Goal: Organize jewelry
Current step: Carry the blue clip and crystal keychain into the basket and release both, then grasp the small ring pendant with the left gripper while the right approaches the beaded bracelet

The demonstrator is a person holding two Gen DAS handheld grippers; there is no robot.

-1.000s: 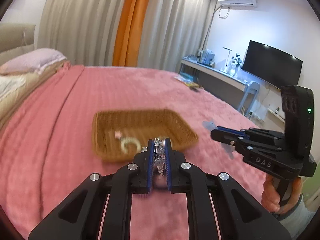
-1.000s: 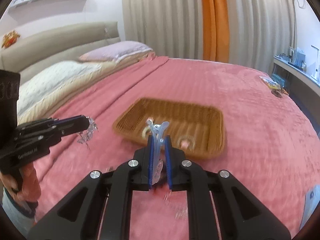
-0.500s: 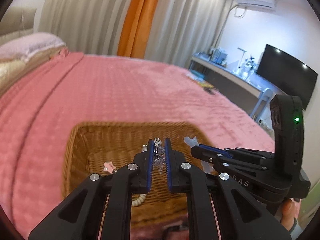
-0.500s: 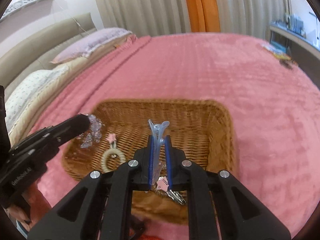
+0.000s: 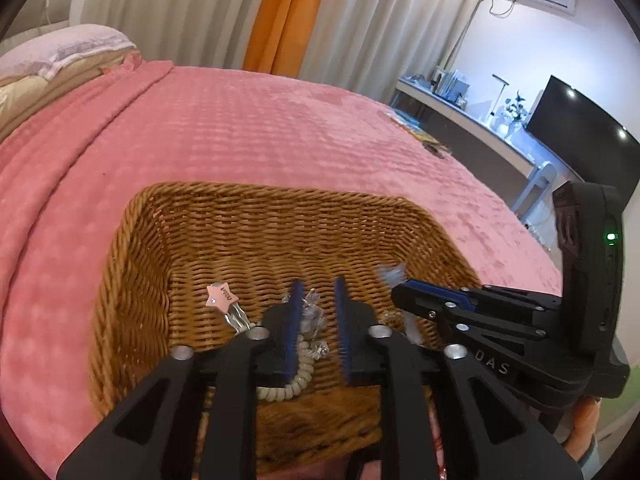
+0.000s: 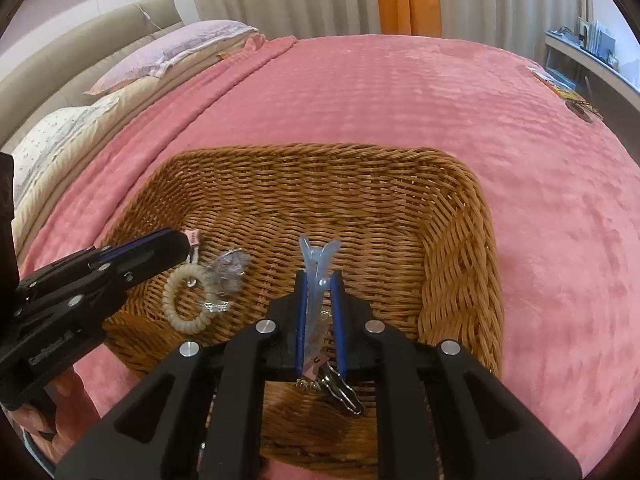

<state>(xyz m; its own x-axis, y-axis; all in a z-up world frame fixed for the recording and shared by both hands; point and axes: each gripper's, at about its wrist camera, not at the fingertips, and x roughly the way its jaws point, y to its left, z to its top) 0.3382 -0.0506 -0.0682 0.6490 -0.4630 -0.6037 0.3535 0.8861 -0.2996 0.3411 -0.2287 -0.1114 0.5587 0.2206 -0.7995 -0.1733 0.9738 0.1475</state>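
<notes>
A brown wicker basket (image 5: 280, 216) (image 6: 460, 248) sits on the pink bed. My left gripper (image 5: 317, 292) is open over the basket; the clear crystal piece (image 5: 310, 318) (image 6: 228, 270) lies loose in the basket between its fingers, beside a cream coil hair tie (image 6: 180, 312) and a pink star clip (image 5: 221, 295). My right gripper (image 6: 319, 280) hangs over the basket's near right part; its jaws stand slightly apart around a light-blue hair clip (image 6: 318, 260), which still stands upright between them. The right gripper also shows in the left wrist view (image 5: 400, 290).
More metal clips (image 6: 340, 388) lie in the basket under the right gripper. Pillows (image 6: 172, 48) lie at the head of the bed to the left. A desk with a TV (image 5: 580, 140) stands past the bed's right edge. A small object (image 6: 580, 108) lies far right on the blanket.
Both grippers moved forward and down over the basket. The left gripper opened and dropped the crystal piece into the basket. The right jaws have widened around the blue clip.
</notes>
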